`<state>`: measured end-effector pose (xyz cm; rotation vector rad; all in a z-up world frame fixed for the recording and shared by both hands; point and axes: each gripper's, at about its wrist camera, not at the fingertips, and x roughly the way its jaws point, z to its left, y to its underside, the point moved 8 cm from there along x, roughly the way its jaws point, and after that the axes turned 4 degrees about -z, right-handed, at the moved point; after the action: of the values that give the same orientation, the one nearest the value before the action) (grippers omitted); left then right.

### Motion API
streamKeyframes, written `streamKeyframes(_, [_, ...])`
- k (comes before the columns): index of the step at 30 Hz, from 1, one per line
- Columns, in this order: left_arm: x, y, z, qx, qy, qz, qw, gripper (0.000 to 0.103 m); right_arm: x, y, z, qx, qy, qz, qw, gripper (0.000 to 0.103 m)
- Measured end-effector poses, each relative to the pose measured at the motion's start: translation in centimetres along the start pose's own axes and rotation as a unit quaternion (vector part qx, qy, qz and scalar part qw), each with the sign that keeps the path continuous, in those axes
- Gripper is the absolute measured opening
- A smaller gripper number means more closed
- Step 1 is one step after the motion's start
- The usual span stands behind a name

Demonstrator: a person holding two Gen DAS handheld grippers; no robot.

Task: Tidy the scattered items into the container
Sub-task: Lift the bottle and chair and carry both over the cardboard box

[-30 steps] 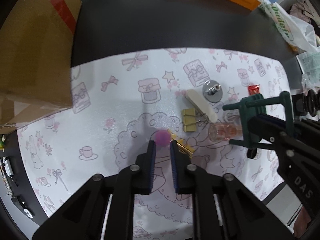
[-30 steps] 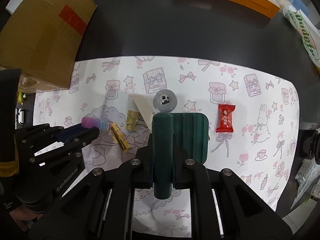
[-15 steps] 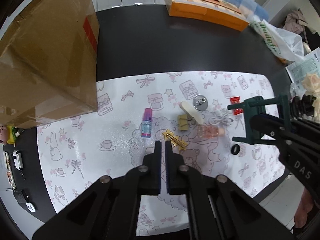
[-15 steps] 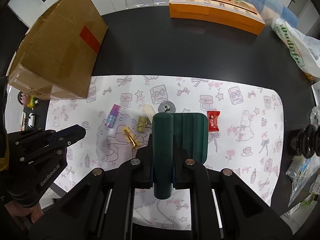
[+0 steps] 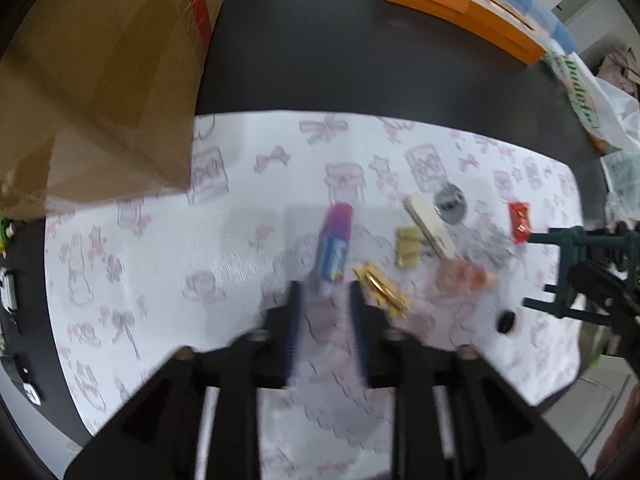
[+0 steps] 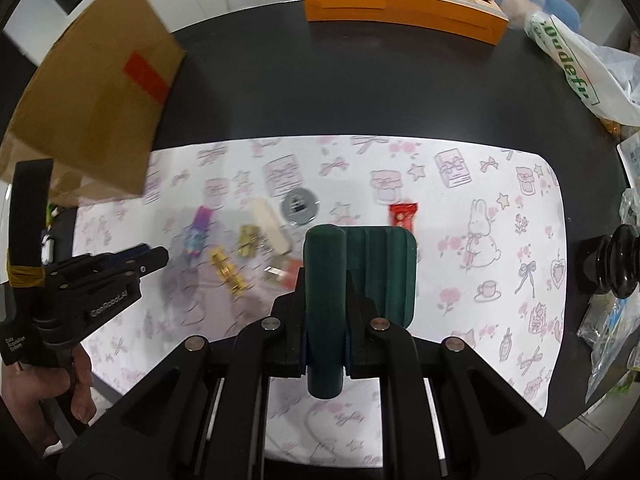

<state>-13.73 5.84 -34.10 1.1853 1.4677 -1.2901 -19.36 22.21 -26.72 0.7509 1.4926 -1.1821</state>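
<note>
We see the left gripper (image 5: 325, 300) pointing down over the patterned mat (image 5: 168, 240), its jaws parted and just having been opening, with nothing pressed between them. Just beyond its fingertips lies the small bottle (image 5: 335, 246) with a pink cap and blue label, flat on the mat, its near end reaching toward the gap between the fingers without touching them as far as we can tell; this view is blurred. Right of the bottle sit a gold clip (image 5: 382, 286), a folded binder clip (image 5: 409, 247), a cream-coloured flat piece (image 5: 428, 226) and a round metal disc (image 5: 450, 202). Further right we make out a red sweet wrapper (image 5: 519, 222), a pinkish clear item (image 5: 464, 278) too smeared to name, and a small black ring (image 5: 506, 321).

The right gripper (image 6: 325, 344) is clamped on the rim of a dark green container (image 6: 378, 268), which it holds raised above the mat, to the right of the scattered things. From the right wrist view the left gripper (image 6: 154, 256) shows at the left edge with a hand (image 6: 48, 392) beneath it.

A cardboard box (image 6: 96, 92) stands on the black table (image 6: 320, 80) at the mat's far left corner, and an orange box (image 6: 400, 8) lies at the far edge beside a plastic bag (image 6: 580, 64)
</note>
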Motion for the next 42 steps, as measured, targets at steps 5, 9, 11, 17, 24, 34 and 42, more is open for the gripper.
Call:
streamKeyframes(5, [2.9,-0.6,0.0,0.014,-0.033,0.022,0.9991,0.061,1.3,-1.5,-1.3,0.006,0.003,0.009,1.000,0.012])
streamKeyframes(9, [5.1,-0.2,-0.2,0.021,-0.025,0.047,0.9983,0.061,2.2,-2.3,-1.7,0.009,0.001,0.018,1.000,0.012])
streamKeyframes(11, [5.4,-0.2,-0.4,0.033,-0.031,0.044,0.9980,0.058,2.6,-2.4,-1.7,0.009,-0.001,0.023,1.000,0.012])
streamKeyframes(17, [5.3,0.0,-1.0,0.054,-0.042,0.046,0.9966,0.019,3.1,-2.9,-1.4,0.008,-0.005,0.024,1.000,0.012])
streamKeyframes(24, [2.6,0.6,-1.0,0.034,-0.018,0.034,0.9987,0.019,2.6,-3.3,-0.6,0.003,-0.008,0.016,1.000,0.012])
streamKeyframes(34, [-5.5,0.5,0.3,0.015,-0.013,-0.031,0.9993,0.019,-1.3,-3.8,2.2,-0.016,-0.018,-0.018,1.000,0.012])
streamKeyframes(42, [-13.4,-1.3,1.8,0.009,-0.031,-0.101,0.9944,0.019,-7.6,-3.8,5.8,-0.033,-0.030,-0.062,0.997,0.012])
